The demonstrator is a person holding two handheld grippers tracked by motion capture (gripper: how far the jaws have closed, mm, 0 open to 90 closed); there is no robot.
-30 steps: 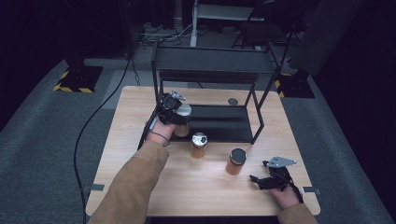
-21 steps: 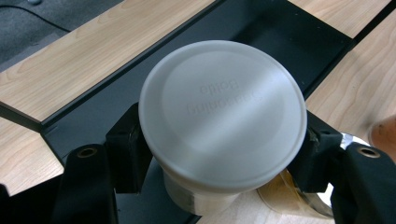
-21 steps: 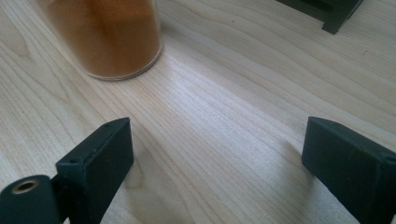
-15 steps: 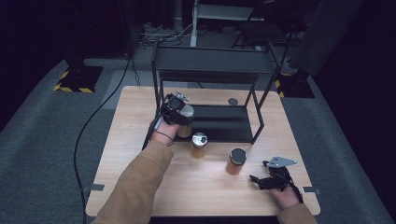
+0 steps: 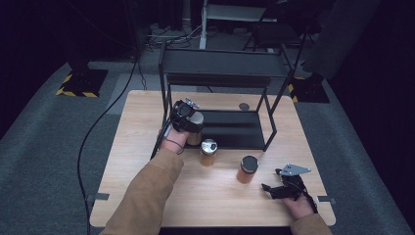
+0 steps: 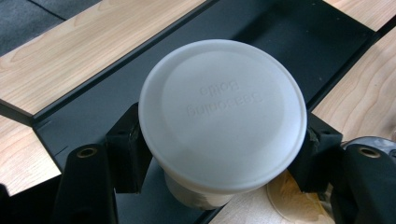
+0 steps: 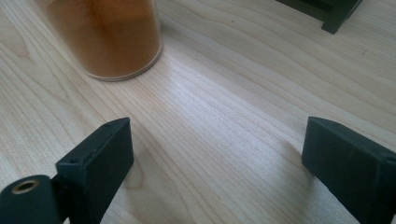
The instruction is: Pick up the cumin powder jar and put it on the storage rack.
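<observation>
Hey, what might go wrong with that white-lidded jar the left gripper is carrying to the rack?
The left gripper grips the jar just under its lid; it could slip. The jar hangs over the edge of the rack and could clip the frame. The steel-lidded jar stands close by the hand and could be knocked over.

Gaping tool (image 7: 217, 158) near amber jar (image 7: 105, 35)

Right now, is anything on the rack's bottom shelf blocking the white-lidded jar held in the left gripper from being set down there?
Nothing visible does. The left gripper holds the white-lidded jar over the front left corner of the black metal rack's bottom shelf, which looks bare beside it; a small dark round object sits far back right.
</observation>
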